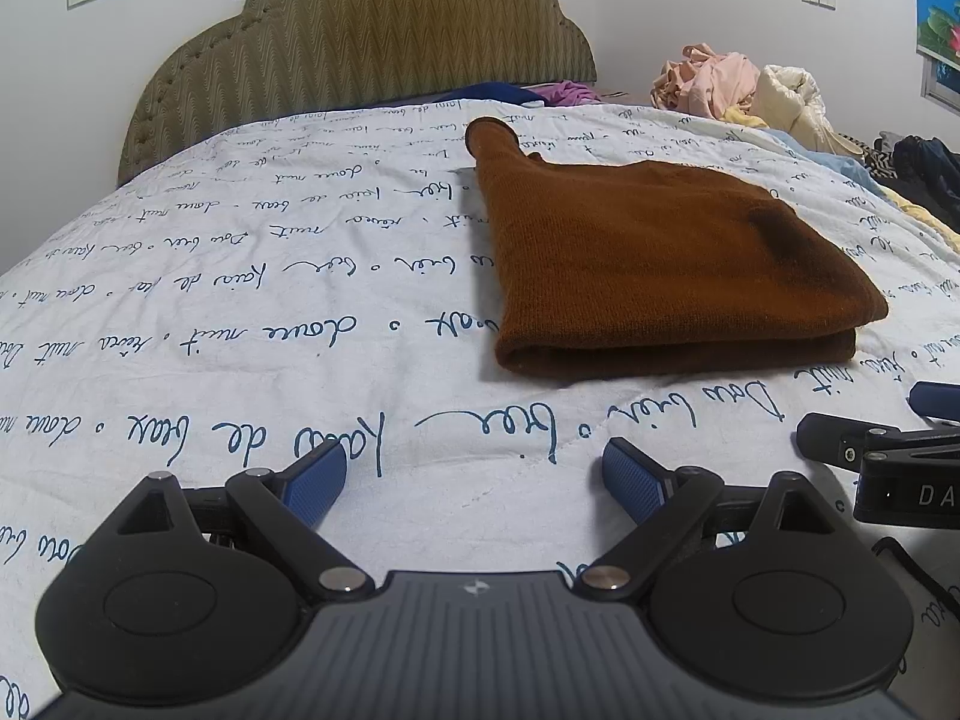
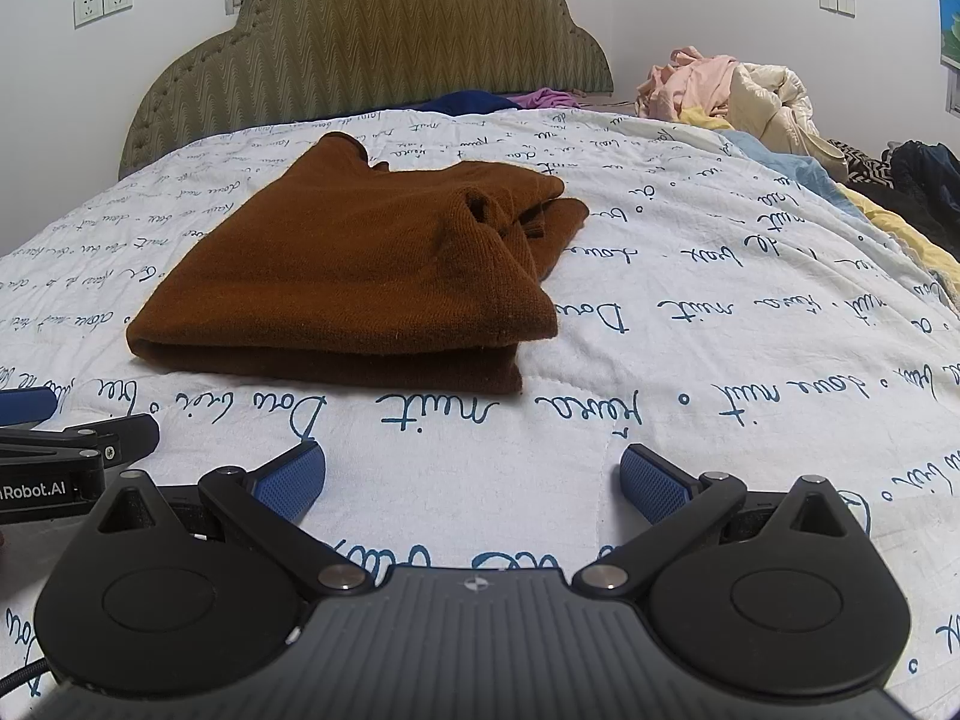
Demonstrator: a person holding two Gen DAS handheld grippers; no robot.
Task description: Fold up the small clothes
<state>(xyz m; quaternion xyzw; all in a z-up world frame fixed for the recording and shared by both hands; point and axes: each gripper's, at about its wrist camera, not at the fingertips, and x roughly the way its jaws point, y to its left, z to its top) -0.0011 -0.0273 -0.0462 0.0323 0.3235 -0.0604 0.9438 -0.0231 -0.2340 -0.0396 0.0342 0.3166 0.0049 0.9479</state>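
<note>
Bare white script-printed quilt [image 2: 690, 312] is lying open all around the folded rust-brown knitted sweater [image 2: 360, 276]. Beyond the sweater, a heap of pink and cream clothes [image 2: 732, 90] is blocking the far right edge.

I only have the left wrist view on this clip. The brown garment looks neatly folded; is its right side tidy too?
Observer: No. In the right wrist view, the brown garment's right side shows a sleeve end bunched and poking out past the fold.
Operator: Is the right gripper holding any of it?
Observer: No. The right gripper is open over bare quilt, short of the garment.
Operator: And the left gripper?
Observer: The left gripper is open too, and it shows at the right view's left edge.
</note>
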